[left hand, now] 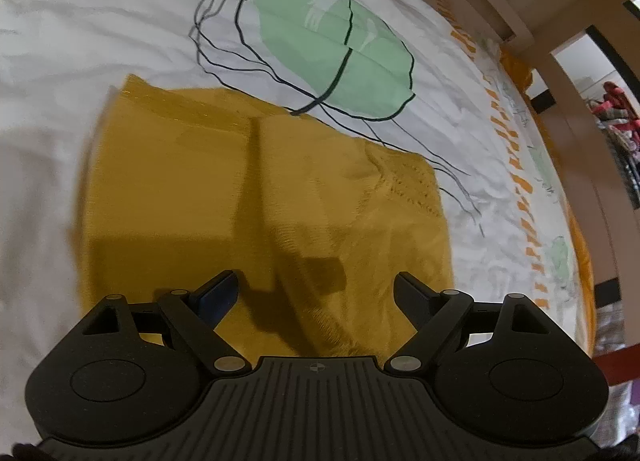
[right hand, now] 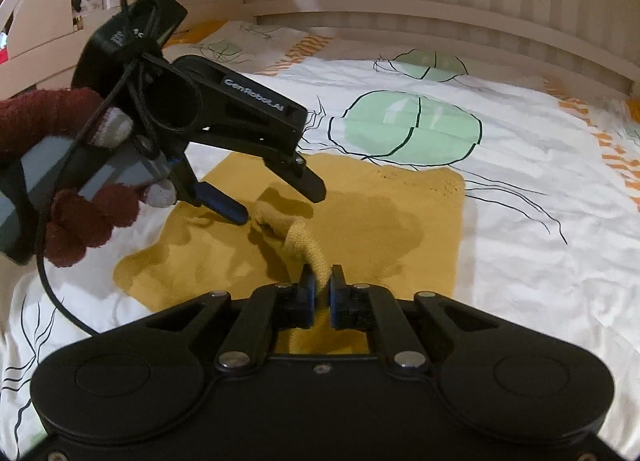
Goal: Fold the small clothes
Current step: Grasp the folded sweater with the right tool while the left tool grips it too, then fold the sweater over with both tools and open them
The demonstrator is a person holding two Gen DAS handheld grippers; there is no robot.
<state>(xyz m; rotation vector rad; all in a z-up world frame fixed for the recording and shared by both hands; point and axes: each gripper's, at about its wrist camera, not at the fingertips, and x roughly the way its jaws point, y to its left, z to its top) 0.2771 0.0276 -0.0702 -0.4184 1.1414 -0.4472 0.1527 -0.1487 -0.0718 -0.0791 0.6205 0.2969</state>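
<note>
At the left of the right wrist view, a hand in a maroon glove holds the left gripper, its fingers spread wide and empty just above the mustard knit garment. That garment lies flat on the white printed bedsheet across the middle of the frame. At lower centre the right gripper is clenched on a raised, rolled strip of the knit.
</note>
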